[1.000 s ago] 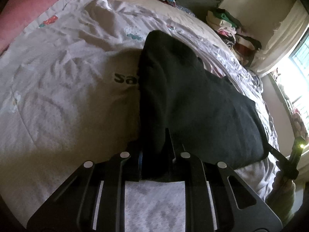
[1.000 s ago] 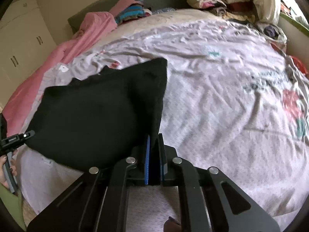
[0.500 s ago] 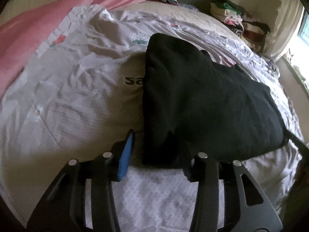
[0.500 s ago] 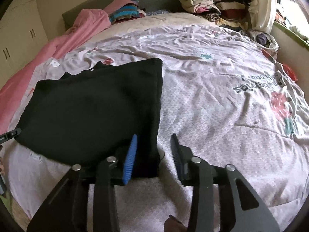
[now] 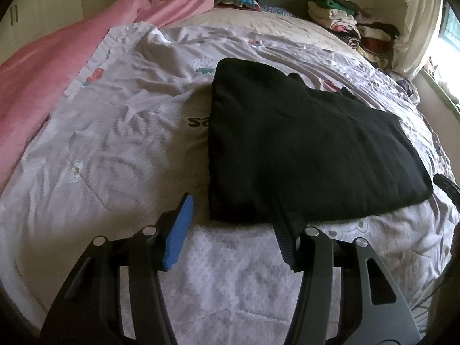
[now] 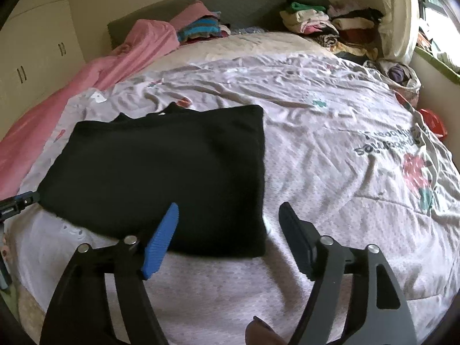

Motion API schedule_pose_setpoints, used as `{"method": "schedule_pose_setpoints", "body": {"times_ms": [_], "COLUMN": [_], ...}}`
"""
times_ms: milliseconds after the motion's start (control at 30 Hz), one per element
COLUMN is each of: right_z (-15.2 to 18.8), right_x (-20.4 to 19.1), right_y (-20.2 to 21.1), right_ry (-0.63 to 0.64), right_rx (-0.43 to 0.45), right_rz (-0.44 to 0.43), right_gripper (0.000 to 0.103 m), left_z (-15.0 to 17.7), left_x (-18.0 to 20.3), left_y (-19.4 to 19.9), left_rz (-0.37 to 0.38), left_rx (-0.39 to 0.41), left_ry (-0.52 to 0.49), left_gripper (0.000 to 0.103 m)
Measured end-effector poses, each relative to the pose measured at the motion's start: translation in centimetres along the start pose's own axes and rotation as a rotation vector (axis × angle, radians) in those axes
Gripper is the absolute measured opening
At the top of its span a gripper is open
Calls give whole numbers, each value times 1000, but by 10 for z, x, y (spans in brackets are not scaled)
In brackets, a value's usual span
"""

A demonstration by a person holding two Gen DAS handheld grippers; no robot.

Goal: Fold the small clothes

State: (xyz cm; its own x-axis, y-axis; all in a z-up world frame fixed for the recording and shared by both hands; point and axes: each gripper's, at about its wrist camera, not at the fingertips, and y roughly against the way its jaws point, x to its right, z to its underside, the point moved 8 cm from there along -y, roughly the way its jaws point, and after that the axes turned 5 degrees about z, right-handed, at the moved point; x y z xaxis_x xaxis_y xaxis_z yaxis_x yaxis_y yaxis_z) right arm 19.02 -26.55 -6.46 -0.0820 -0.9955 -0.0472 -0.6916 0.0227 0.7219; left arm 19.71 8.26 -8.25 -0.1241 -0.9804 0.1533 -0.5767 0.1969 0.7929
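Observation:
A black garment (image 5: 302,149) lies folded flat on the bed's pale printed quilt (image 5: 120,132); it also shows in the right wrist view (image 6: 161,178). My left gripper (image 5: 233,210) is open and empty, just short of the garment's near left corner. My right gripper (image 6: 230,212) is open and empty, just short of the garment's near right corner. The left gripper's tip shows at the left edge of the right wrist view (image 6: 17,201).
A pink blanket (image 6: 95,80) lies along the bed's left side. Stacks of folded clothes (image 6: 325,26) sit at the headboard and far right corner. A white wardrobe (image 6: 31,43) stands left. A window (image 6: 434,20) is at right.
Both grippers were shut on the garment's near corners a second ago. They have let go, opened wide and drawn back. The garment now rests flat on the quilt.

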Motion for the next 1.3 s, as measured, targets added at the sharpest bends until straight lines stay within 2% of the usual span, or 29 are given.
{"method": "schedule_pose_setpoints", "body": {"times_ms": [33, 67, 200, 300, 367, 433, 533, 633, 1300], "right_z": [-1, -1, -3, -4, -5, -5, -6, -7, -23], "right_x": [-3, -6, -17, -27, -36, -46, -63, -81, -179], "right_y": [2, 3, 7, 10, 13, 15, 16, 16, 26], "right_ry": [7, 12, 31, 49, 64, 81, 106, 135, 270], "right_rx": [4, 6, 16, 23, 28, 33, 36, 42, 87], "right_rz": [-5, -7, -21, -37, -49, -67, -90, -112, -236], "right_gripper": [75, 78, 81, 88, 91, 93, 95, 95, 98], "left_z": [0, 1, 3, 4, 4, 3, 1, -2, -6], "left_x": [-1, 0, 0, -2, -5, -8, -16, -22, -59], "left_y": [1, 3, 8, 13, 16, 20, 24, 29, 52], "left_rz": [-2, -5, -15, -20, -29, -42, -50, -64, -101], "left_rx": [2, 4, 11, 15, 21, 31, 38, 46, 73], "left_ry": [0, 0, -5, 1, 3, 8, 27, 35, 91], "left_gripper": [59, 62, 62, 63, 81, 82, 90, 93, 93]}}
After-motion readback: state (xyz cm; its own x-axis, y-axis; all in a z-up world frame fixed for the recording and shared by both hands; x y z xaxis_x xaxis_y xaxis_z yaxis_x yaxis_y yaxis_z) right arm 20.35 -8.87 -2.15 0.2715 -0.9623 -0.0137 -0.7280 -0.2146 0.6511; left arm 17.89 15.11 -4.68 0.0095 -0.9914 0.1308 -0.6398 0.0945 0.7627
